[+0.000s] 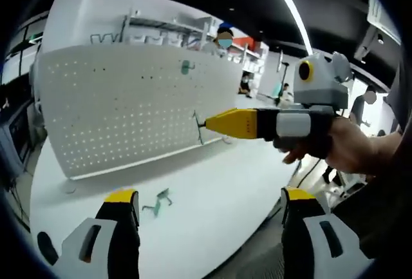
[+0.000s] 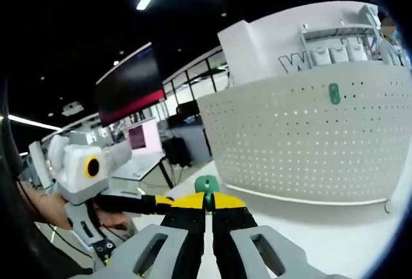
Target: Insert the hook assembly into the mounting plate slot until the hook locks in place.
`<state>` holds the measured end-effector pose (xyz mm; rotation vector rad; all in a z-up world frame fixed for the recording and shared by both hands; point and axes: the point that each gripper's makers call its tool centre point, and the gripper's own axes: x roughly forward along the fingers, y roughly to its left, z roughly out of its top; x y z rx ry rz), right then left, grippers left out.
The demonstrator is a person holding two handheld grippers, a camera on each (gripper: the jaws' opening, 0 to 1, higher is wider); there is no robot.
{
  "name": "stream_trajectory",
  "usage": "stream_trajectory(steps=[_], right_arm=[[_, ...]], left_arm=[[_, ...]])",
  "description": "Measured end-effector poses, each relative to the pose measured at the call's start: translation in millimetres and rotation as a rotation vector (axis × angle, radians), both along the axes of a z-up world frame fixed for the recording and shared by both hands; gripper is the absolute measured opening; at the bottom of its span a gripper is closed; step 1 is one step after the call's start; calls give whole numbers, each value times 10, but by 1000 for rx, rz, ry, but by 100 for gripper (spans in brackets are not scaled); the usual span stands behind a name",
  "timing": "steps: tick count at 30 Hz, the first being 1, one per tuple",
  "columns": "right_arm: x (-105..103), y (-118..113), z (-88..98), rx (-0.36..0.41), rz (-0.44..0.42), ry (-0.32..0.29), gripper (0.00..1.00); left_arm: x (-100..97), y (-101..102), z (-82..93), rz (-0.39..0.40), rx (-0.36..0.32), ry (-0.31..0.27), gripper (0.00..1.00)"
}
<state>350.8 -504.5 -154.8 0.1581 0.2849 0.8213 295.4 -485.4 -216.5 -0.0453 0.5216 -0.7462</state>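
Right claw (image 1: 207, 124): pressed together on 1 green hook (image 2: 207, 184), centre frame, carried toward the white pegboard (image 1: 129, 105) for insertion. Left claw (image 1: 209, 198): spread, lower frame, holding nothing. Second green hook (image 1: 159, 200): lying on the bench (image 1: 212, 189), lower centre, awaiting pickup.

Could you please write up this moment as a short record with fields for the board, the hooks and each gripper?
board: white perforated metal pegboard, standing upright on the white table
mounted piece: small green hook already on the pegboard, near its top
loose piece: green hook assembly lying on the table, in front of the board
right gripper: shut on a green-headed hook, tip close to the board face
left gripper: open, holding nothing, above the table
contact with board: cannot tell
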Motion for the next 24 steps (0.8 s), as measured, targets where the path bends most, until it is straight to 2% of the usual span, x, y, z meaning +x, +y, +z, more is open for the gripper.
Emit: stream_trajectory(steps=[3, 8, 13, 14, 15, 16, 20, 24], right_arm=[[119, -91, 31, -4, -34, -18, 0], [304, -266, 66, -8, -97, -37, 0], [507, -453, 83, -14, -163, -55, 0], [551, -491, 97, -3, -181, -55, 0], [627, -542, 137, 48, -217, -44, 0], [683, -577, 161, 67, -232, -47, 0], [937, -683, 210, 36, -275, -93, 0], [1243, -859, 336, 47, -350, -136, 0]], left_arm=[[-42, -42, -9, -12, -5, 7, 100], [-63, -104, 46, -36, -25, -2, 100], [-58, -76, 122, -35, -27, -8, 100], [-49, -62, 156, -31, -38, -8, 100], [-39, -49, 173, -27, -49, -5, 100], [-18, -14, 197, -13, -67, 1, 100], [36, 124, 241, 22, -85, -3, 100], [64, 256, 158, 52, -77, 20, 100]])
